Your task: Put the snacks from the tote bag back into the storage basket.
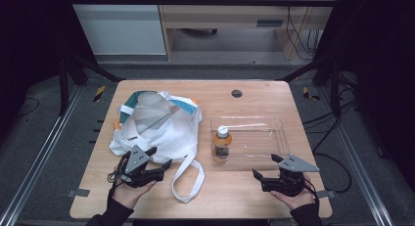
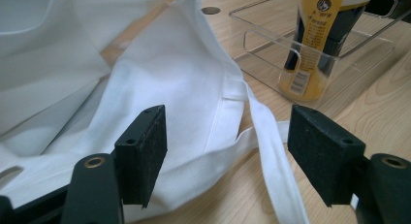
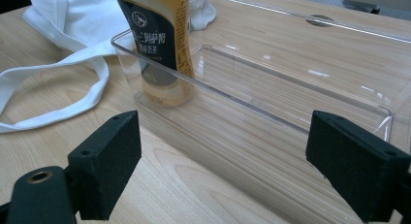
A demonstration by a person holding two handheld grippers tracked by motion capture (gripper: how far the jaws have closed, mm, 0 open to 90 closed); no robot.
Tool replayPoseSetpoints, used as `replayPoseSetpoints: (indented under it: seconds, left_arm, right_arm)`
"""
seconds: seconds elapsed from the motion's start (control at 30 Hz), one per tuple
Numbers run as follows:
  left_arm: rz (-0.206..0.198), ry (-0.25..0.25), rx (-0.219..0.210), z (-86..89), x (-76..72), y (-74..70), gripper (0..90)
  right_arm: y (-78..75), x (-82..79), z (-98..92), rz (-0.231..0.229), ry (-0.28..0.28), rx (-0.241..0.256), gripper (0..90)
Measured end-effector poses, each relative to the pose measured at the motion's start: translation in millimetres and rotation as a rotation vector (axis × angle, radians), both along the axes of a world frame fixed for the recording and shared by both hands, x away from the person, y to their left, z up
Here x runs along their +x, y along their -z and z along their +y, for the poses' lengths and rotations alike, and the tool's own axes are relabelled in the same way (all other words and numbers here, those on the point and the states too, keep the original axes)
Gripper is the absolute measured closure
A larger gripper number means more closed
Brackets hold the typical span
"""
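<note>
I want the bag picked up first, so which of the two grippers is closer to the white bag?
The left gripper: its open jaws sit at the white bag edge, while the right gripper faces the clear tray.

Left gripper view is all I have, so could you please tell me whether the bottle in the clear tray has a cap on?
Observer: Yes, the bottle has a white cap and stands upright at the left end of the tray.
Operator: Thank you. Where is the right claw?
Observer: The right claw is open, just in front of the tray's near wall.
Operator: Anything more on the bag?
Observer: The white bag shows teal lining along its far edge.
</note>
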State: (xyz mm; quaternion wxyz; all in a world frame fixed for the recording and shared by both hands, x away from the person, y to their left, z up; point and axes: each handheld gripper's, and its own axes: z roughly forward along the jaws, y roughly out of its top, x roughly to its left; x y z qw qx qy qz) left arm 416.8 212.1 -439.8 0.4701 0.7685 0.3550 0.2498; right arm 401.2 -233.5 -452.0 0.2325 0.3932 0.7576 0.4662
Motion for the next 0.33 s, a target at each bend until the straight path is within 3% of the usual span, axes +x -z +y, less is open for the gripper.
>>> replayPoseSetpoints:
  seconds: [0.33]
  left_arm:
    - [0.007, -0.013, -0.003, 27.4, -11.5, 10.5, 28.8]
  right_arm:
    - [3.2, -0.7, 1.1, 0.009, -0.003, -0.01, 12.8]
